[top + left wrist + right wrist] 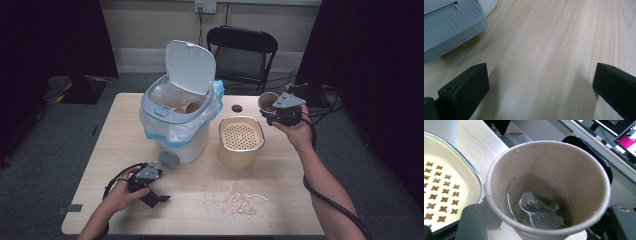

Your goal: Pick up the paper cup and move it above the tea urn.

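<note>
My right gripper (pixel 274 112) is shut on a brown paper cup (pixel 267 101), held above the table's right side beside a cream strainer tub (pixel 241 141). In the right gripper view the paper cup (pixel 549 187) tilts toward me with liquid and a wet tea bag (pixel 539 210) inside, the black jaws on either side of it. My left gripper (pixel 157 197) rests low over the table near the front left, open with nothing between its jaws; bare wood (pixel 541 62) lies between them in the left gripper view.
A white bin (pixel 177 117) with its lid up and a blue-edged liner stands mid-table; its grey pedal (pixel 449 27) is just ahead of the left gripper. Crumbs and scraps (pixel 242 200) lie at the front. A black chair (pixel 242 52) stands behind the table.
</note>
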Demonstrator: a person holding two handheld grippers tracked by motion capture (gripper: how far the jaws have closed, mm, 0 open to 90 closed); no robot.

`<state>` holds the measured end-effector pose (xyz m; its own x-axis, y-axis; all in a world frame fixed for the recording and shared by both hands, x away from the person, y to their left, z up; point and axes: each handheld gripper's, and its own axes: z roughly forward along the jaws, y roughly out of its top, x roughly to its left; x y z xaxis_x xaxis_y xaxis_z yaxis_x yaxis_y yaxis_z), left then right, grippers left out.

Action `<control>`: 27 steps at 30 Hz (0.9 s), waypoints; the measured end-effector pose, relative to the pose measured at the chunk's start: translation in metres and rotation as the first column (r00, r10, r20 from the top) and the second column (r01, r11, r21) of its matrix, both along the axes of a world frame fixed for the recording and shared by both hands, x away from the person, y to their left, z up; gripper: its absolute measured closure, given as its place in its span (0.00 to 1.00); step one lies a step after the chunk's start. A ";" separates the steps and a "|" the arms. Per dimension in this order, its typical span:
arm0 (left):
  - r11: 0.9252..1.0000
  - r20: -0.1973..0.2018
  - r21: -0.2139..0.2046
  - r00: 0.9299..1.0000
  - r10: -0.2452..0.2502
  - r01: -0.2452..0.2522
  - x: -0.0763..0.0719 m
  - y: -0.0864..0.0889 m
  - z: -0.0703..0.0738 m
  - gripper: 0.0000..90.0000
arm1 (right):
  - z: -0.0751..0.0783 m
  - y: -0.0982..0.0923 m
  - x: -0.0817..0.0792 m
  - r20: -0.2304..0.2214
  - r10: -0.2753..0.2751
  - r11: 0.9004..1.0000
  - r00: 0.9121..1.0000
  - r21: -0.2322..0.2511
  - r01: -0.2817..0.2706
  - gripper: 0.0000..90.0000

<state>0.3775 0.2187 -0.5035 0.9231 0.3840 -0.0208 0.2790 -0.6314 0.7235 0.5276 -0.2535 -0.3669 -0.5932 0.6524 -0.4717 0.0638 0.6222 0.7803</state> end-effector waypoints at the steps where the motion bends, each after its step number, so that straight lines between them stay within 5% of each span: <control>1: 1.000 0.001 0.007 1.000 -0.004 0.004 0.000 0.000 0.000 0.00 | 0.001 0.002 0.000 0.006 0.006 1.000 1.000 -0.017 -0.006 0.36; 14: 1.000 0.001 0.007 1.000 -0.004 0.004 0.000 0.000 0.000 0.00 | 0.007 0.016 -0.006 0.094 0.037 0.989 0.995 -0.147 -0.022 0.36; 15: 1.000 0.001 0.008 1.000 -0.005 0.005 0.000 0.001 0.000 0.00 | 0.008 0.019 -0.008 0.110 0.051 0.981 0.993 -0.191 -0.029 0.36; 18: 1.000 0.001 0.007 1.000 -0.004 0.004 0.000 0.000 0.000 0.00 | 0.009 0.020 -0.009 0.124 0.064 0.976 0.990 -0.216 -0.036 0.36; 21: 1.000 0.001 0.007 1.000 -0.004 0.004 0.000 0.000 0.000 0.00 | 0.010 0.026 -0.013 0.163 0.087 0.949 0.983 -0.313 -0.032 0.36; 23: 1.000 0.001 0.005 1.000 -0.005 0.005 0.000 0.000 0.000 0.00 | 0.011 0.028 -0.015 0.172 0.089 0.941 0.981 -0.339 -0.026 0.36; 24: 1.000 0.000 0.005 1.000 -0.005 0.005 0.000 0.000 0.000 0.00 | 0.011 0.030 -0.016 0.193 0.100 0.923 0.976 -0.384 -0.018 0.36; 25: 1.000 0.000 0.005 1.000 -0.005 0.005 0.000 0.000 0.000 0.00 | 0.012 0.035 -0.020 0.231 0.122 0.892 0.965 -0.452 -0.004 0.37; 26: 1.000 0.000 0.005 1.000 -0.005 0.005 0.000 0.000 0.000 0.00 | 0.012 0.035 -0.020 0.231 0.122 0.892 0.965 -0.452 -0.004 0.37; 27: 1.000 0.000 0.004 1.000 -0.004 0.004 0.000 0.000 0.000 0.00 | 0.011 0.044 -0.026 0.327 0.203 0.769 0.923 -0.637 0.057 0.37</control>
